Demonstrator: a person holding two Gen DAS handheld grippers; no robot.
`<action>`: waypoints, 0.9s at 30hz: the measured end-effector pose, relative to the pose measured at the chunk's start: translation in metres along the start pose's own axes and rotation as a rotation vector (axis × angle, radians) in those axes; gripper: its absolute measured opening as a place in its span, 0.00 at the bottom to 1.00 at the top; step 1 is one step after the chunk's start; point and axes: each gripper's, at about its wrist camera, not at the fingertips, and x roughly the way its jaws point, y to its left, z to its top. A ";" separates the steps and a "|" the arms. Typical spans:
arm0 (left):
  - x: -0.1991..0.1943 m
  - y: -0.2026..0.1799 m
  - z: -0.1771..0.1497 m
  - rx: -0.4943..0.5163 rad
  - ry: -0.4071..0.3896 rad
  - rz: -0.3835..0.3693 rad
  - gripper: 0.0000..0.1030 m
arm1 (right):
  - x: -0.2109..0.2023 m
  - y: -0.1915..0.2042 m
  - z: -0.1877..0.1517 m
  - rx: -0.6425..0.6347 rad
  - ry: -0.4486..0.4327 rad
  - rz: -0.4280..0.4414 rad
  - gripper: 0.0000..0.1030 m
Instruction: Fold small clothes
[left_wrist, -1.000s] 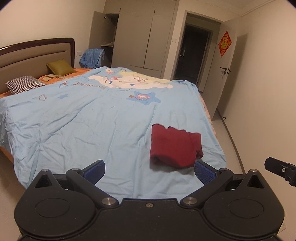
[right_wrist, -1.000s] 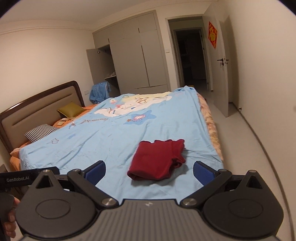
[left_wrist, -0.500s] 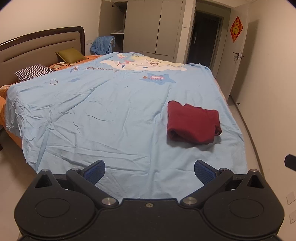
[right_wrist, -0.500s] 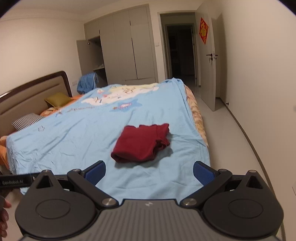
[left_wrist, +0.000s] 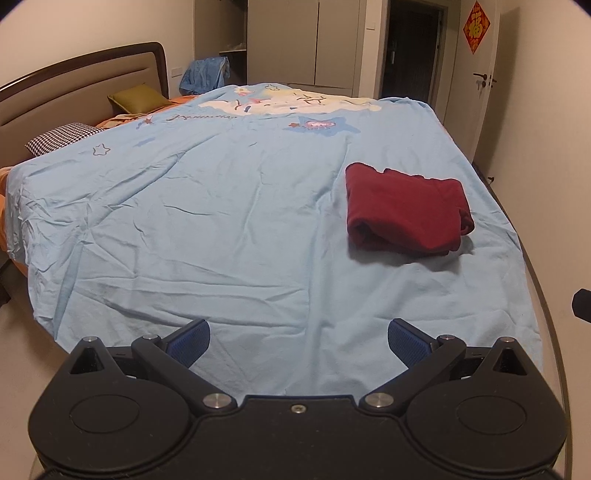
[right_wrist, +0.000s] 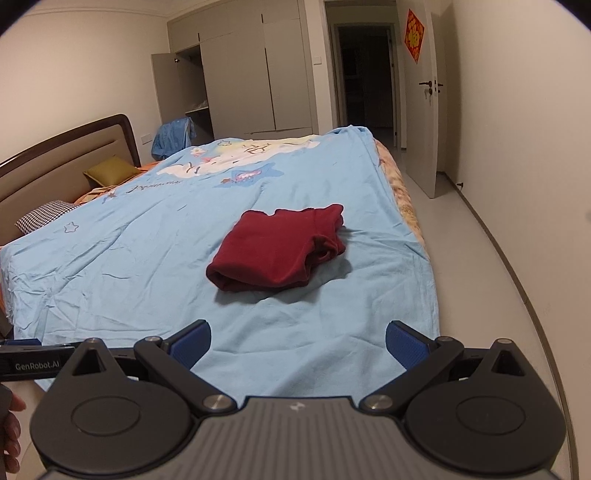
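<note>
Item: one dark red garment (left_wrist: 406, 212), folded into a compact bundle with a rolled edge on its near side and looser cuffs or hems bunched at its right end; it lies flat on the light blue bedcover (left_wrist: 229, 229), toward the right-hand edge of the bed, nothing touching it. From the right wrist view the same garment (right_wrist: 277, 251) sits near the middle of the frame, ahead of the tool. Left gripper (left_wrist: 298, 341): jaws spread wide, blue pads empty, held back over the foot edge of the cover; the garment lies well ahead of it and to the right, roughly in line with its right finger. Right gripper (right_wrist: 297, 341): jaws likewise spread wide, blue pads empty, the garment well ahead and slightly left of centre between the fingers. Neither tool touches the cloth. Bedcover: wrinkled, printed with stars, lettering and a cartoon cloud panel at the far side. Surroundings: padded headboard (left_wrist: 74, 92) at left with an olive cushion (left_wrist: 138, 98) and a houndstooth pillow (left_wrist: 59, 142); orange sheet showing beneath; blue cloth (right_wrist: 173, 136) hung by an open wardrobe (right_wrist: 236, 74); a dark doorway; a white door (right_wrist: 421, 110) bearing a red paper ornament (right_wrist: 414, 35). A hand (right_wrist: 11, 435) shows at the lower left margin of the right wrist view.
</note>
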 end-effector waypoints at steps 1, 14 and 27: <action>0.002 -0.001 0.000 0.002 -0.002 0.000 0.99 | 0.002 -0.001 -0.001 -0.007 -0.009 -0.002 1.00; 0.011 0.000 -0.002 0.010 0.001 0.013 0.99 | 0.022 -0.018 -0.004 -0.017 0.015 -0.044 1.00; 0.013 0.003 -0.001 0.005 0.006 0.007 0.99 | 0.029 -0.013 -0.004 -0.032 0.046 -0.037 1.00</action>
